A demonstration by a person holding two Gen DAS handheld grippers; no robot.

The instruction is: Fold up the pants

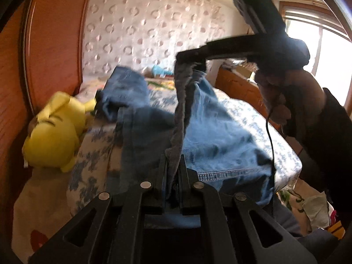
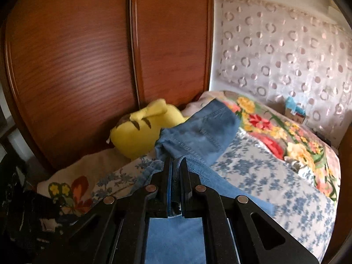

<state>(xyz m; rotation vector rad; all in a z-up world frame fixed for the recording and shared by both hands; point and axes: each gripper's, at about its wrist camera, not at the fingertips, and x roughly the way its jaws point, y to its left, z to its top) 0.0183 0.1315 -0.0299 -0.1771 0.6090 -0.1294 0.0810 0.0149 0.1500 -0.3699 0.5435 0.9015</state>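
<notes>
Blue denim pants (image 1: 222, 136) lie across a bed, their far end bunched near the wardrobe (image 2: 198, 132). My left gripper (image 1: 172, 160) is shut on a frayed edge of the pants, which runs taut up and away. My right gripper (image 1: 191, 60) shows in the left wrist view, held in a hand, shut on the other end of that same edge and lifted above the bed. In the right wrist view my right gripper (image 2: 177, 165) is shut on a fold of denim.
The bed has a blue-flowered sheet (image 2: 275, 182) and a bright floral blanket (image 2: 275, 129). A yellow plush toy (image 1: 52, 136) lies against the wooden wardrobe doors (image 2: 88, 55). A patterned curtain (image 1: 149, 28) hangs behind, a window (image 1: 325, 50) at right.
</notes>
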